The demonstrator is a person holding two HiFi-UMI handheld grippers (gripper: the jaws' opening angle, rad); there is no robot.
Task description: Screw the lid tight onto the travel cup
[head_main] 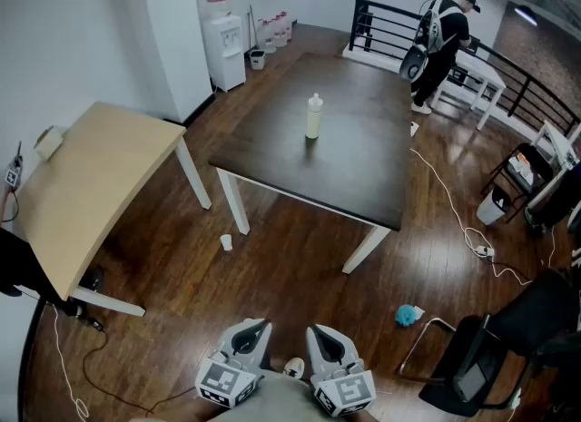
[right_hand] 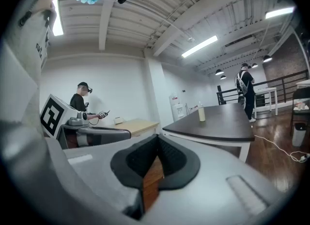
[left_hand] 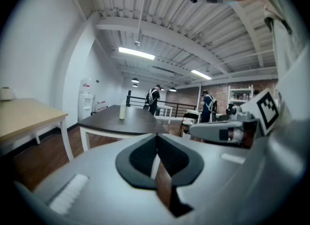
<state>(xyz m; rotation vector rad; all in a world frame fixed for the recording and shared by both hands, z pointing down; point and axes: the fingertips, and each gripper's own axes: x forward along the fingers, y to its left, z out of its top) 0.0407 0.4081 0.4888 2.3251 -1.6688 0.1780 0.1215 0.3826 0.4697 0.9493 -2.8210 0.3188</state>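
A pale travel cup [head_main: 313,117] with a white lid stands upright near the middle of the dark table [head_main: 363,161], far ahead of me. It shows small in the left gripper view as the cup [left_hand: 122,111] and in the right gripper view as the cup [right_hand: 201,113]. My left gripper [head_main: 253,333] and right gripper [head_main: 323,338] are held close to my body at the bottom of the head view, side by side, well short of the table. Both are shut with nothing between the jaws.
A light wooden table [head_main: 86,184] stands at the left. A small white cup [head_main: 226,242] and a blue cloth [head_main: 407,315] lie on the wood floor. Cables [head_main: 454,216] run along the right, near a black chair [head_main: 499,348]. A person [head_main: 438,44] stands by the far railing.
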